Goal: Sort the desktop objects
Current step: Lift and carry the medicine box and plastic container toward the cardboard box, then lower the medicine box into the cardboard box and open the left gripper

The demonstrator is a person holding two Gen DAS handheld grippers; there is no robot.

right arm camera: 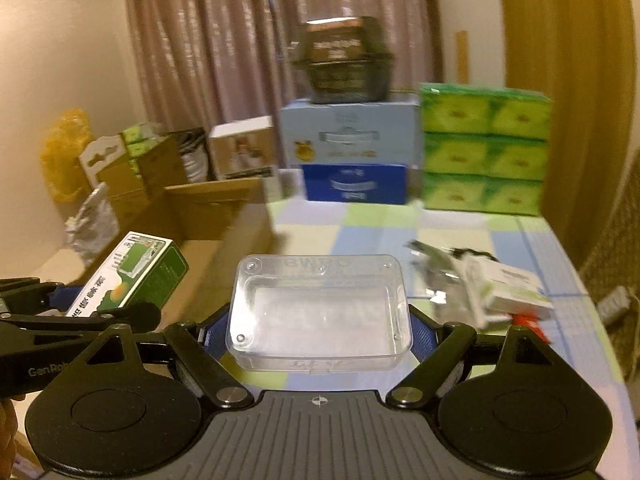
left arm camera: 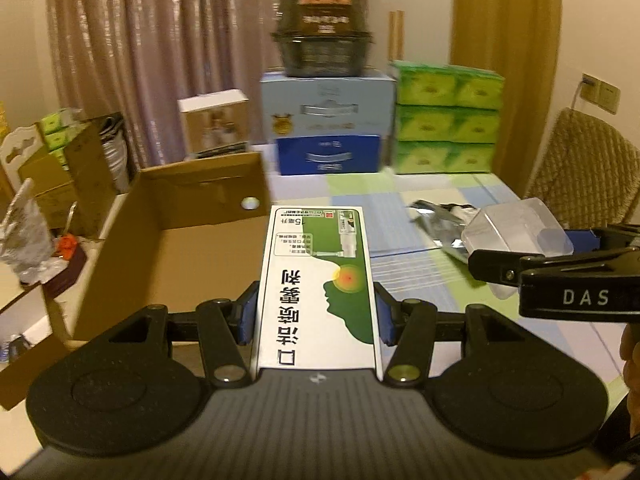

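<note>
You're holding a green-and-white medicine box [left arm camera: 316,288] lengthwise off the bench, printed face up, beside the open cardboard box [left arm camera: 168,240]. You're also carrying a clear plastic case [right arm camera: 320,312], empty, flat, lifted. Foil packs and a small white box [right arm camera: 508,288] are lying loose on the checked bench [right arm camera: 360,220].

Curtains [left arm camera: 160,40], tissue packs [left arm camera: 448,120], wicker chair [left arm camera: 584,160]

Glossy printed paperboard carton [left arm camera: 316,288], clear smooth plastic case [right arm camera: 320,312], matt brown corrugated cardboard box [left arm camera: 176,240].
</note>
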